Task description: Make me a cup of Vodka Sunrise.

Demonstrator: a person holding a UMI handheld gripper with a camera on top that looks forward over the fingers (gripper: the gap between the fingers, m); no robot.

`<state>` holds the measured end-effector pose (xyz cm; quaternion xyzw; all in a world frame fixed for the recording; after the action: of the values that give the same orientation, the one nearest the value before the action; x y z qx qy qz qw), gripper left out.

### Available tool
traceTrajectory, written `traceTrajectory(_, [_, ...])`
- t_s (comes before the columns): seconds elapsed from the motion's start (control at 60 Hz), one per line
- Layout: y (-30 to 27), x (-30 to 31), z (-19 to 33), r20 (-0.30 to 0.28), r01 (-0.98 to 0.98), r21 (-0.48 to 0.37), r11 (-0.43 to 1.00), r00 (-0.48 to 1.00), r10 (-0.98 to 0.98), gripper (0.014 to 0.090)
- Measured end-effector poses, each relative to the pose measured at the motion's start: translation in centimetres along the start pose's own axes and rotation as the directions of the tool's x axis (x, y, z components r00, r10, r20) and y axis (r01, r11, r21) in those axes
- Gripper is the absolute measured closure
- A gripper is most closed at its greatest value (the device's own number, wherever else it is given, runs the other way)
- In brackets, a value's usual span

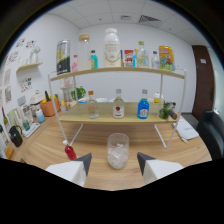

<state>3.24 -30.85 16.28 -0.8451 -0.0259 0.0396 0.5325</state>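
Open tongs [113, 161] flank an ice-filled glass [118, 150] just ahead.

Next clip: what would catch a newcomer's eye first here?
The clear glass holding ice, standing on the wooden table just ahead of the open claw. Behind it, a two-tier shelf lined with bottles, a blue bottle standing out on the lower tier.
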Motion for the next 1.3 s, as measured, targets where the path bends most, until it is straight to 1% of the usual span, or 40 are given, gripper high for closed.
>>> traceTrajectory(0.067, [-1.5, 2.2, -0.9, -0.016, -0.017, 0.011, 1.0, 1.0, 0.017, 0.0189])
traceTrajectory(0.133, [-4.0, 4.4, -1.8, -0.031, -0.032, 0.043, 0.999, 0.999, 0.033, 0.019])
traceTrajectory(0.233, [-8.7, 7.9, -2.7, -0.073, -0.035, 0.09, 0.995, 0.997, 0.041, 0.0188])
traceTrajectory(0.3, [-12.2, 10.3, -2.9, -0.103, -0.031, 0.125, 0.992, 0.994, 0.044, 0.0188])
traceTrajectory(0.45, [-19.7, 14.3, -2.0, -0.131, -0.016, 0.219, 0.976, 0.99, 0.046, 0.0189])
traceTrajectory(0.583, [-24.4, 16.7, 0.4, -0.136, 0.004, 0.272, 0.962, 0.99, 0.035, 0.0193])
traceTrajectory(0.75, [-27.4, 18.4, 4.2, -0.127, 0.022, 0.284, 0.958, 0.992, 0.015, 0.0191])
traceTrajectory(0.783, [-27.6, 18.5, 5.0, -0.125, 0.027, 0.282, 0.959, 0.992, 0.009, 0.0204])
traceTrajectory(0.833, [-27.9, 18.6, 6.0, -0.118, 0.033, 0.279, 0.96, 0.993, 0.0, 0.0245])
traceTrajectory(0.917, [-28.3, 18.7, 7.2, -0.089, 0.029, 0.277, 0.96, 0.996, -0.005, 0.0315])
traceTrajectory(0.95, [-28.4, 18.5, 7.7, -0.077, 0.027, 0.274, 0.961, 0.997, -0.006, 0.0372])
traceTrajectory(1.0, [-28.4, 18.5, 8.1, -0.066, 0.019, 0.268, 0.963, 0.998, -0.001, 0.0487])
traceTrajectory(1.017, [-28.4, 18.4, 8.2, -0.056, 0.015, 0.269, 0.963, 0.998, 0.0, 0.0503])
traceTrajectory(1.067, [-28.4, 18.4, 7.9, -0.053, 0.003, 0.27, 0.963, 0.999, 0.012, 0.0507])
traceTrajectory(1.15, [-28.4, 18.5, 7.8, -0.074, 0.008, 0.271, 0.962, 0.997, 0.012, 0.0516])
traceTrajectory(1.3, [-28.5, 18.4, 7.7, -0.06, -0.02, 0.25, 0.968, 0.998, 0.036, 0.0525])
